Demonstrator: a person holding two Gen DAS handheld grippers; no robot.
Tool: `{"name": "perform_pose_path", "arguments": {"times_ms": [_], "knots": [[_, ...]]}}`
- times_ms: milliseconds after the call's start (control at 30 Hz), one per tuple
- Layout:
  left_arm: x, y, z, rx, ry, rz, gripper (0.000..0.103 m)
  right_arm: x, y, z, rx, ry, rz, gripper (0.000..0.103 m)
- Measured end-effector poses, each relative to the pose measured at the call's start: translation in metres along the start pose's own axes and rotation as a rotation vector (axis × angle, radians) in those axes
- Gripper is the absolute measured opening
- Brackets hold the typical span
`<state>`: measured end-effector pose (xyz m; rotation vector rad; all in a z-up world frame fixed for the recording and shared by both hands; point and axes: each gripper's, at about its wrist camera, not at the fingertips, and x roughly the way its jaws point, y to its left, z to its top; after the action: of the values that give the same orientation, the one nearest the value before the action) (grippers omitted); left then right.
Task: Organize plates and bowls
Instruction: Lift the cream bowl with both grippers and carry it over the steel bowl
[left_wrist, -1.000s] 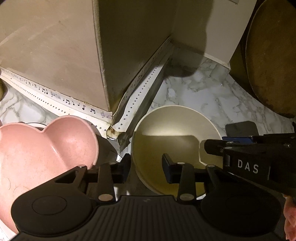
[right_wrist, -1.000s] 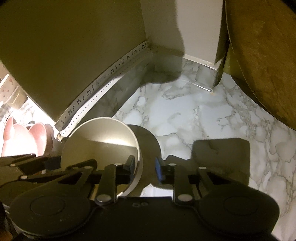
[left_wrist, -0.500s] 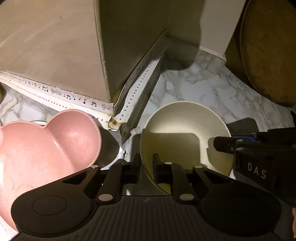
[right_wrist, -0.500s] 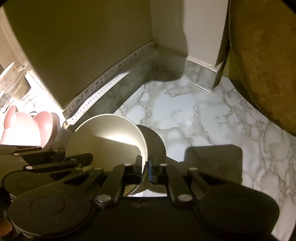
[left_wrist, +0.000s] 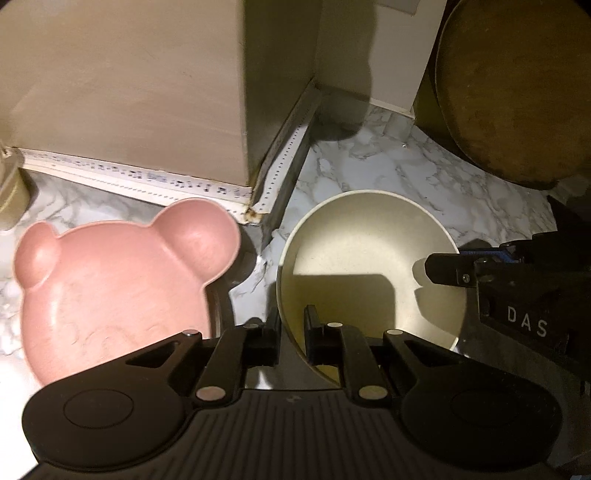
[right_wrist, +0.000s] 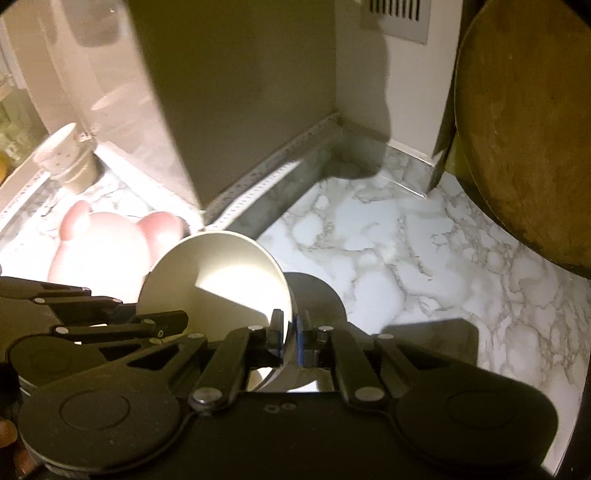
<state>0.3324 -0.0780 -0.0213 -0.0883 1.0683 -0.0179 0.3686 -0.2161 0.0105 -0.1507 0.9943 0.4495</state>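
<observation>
Two grippers – left gripper (left_wrist: 291, 332), right gripper (right_wrist: 290, 332) – pinching cream bowl (left_wrist: 369, 266), pink bear plate (left_wrist: 110, 288) beside

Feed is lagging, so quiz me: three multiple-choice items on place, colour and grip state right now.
1. Where is the pink bear plate relative to the cream bowl in the left wrist view?
A left
B right
C inside it

2. What colour is the counter?
A black
B white marble
C green

3. What is the right gripper doing?
A open, apart
B shut on the bowl rim
C holding the plate

Answers: 1 A, the plate lies left of the bowl. 2 B, grey veins on white. 3 B, its fingers pinch the rim; the left gripper also straddles it.
</observation>
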Motion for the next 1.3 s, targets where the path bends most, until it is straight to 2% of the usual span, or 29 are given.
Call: {"name": "perform_pose_path", "arguments": {"times_ms": [333, 767, 1300], "knots": [[-0.060, 0.020, -0.019, -0.014, -0.022, 0.004, 0.011, -0.042, 0.041, -0.009, -0.049, -0.037, 0.041, 0.008], [-0.113, 0.046, -0.059, -0.032, -0.046, 0.016, 0.011, -0.081, 0.095, -0.025, -0.123, -0.069, 0.061, 0.008], [-0.152, 0.095, -0.112, -0.092, -0.032, 0.062, 0.012, -0.087, 0.168, -0.049, -0.237, -0.045, 0.112, 0.008]]}}
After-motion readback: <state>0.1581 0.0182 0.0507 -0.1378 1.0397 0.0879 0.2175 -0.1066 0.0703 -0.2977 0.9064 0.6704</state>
